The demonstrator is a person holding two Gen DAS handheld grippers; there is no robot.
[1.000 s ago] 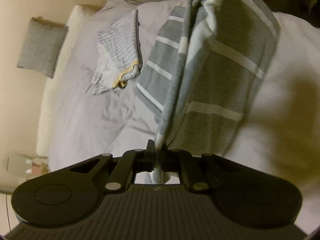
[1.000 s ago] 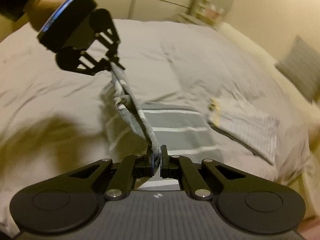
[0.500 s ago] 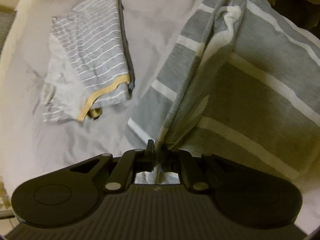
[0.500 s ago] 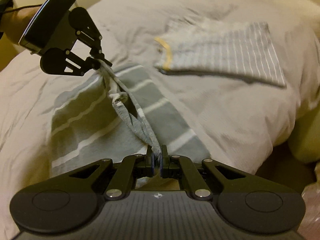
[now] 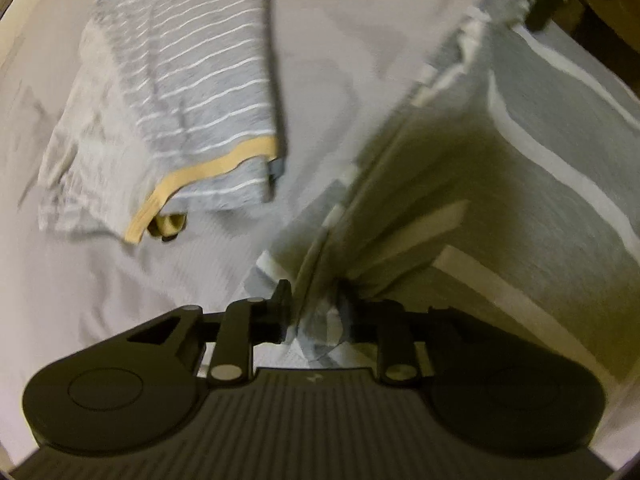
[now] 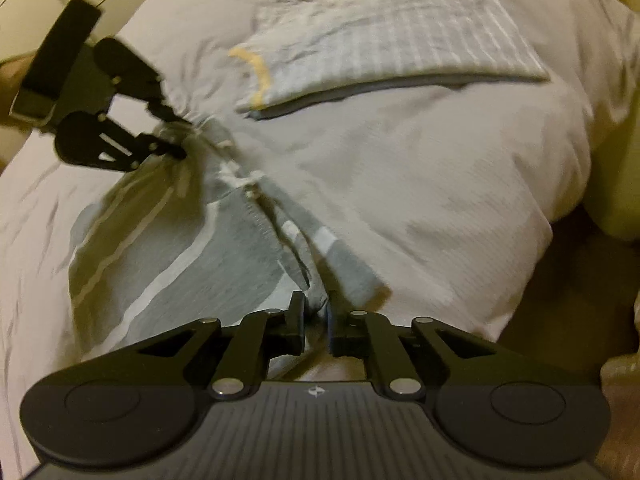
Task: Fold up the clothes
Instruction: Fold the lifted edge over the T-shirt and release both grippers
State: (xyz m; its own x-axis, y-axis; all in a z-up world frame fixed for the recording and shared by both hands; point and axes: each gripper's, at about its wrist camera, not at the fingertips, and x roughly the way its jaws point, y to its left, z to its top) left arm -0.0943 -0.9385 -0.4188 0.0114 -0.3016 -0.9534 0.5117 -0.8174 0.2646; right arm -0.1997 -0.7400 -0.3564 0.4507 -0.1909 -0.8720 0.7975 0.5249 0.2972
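Note:
A grey shirt with wide white stripes (image 5: 540, 128) (image 6: 224, 248) lies spread on the bed, with one bunched edge running between the two grippers. My left gripper (image 5: 320, 304) sits low at one corner, its fingers parted and a wad of the fabric loose between them; in the right wrist view this left gripper (image 6: 172, 132) shows at the upper left. My right gripper (image 6: 316, 308) is at the opposite corner, fingers slightly parted with the hem between them. The right gripper (image 5: 540, 0) is dimly visible at the top right of the left wrist view.
A folded thin-striped grey garment with a yellow collar (image 5: 192, 92) (image 6: 400, 48) lies on the pale bed cover (image 5: 100, 280) (image 6: 440, 184) beside the shirt. The bed's edge drops off at the right (image 6: 560, 240). A hand (image 6: 8, 76) holds the left gripper.
Both grippers came down to the bed, laying the hanging shirt flat. The fingers of both, clamped on the fabric before, now stand apart, the left more widely.

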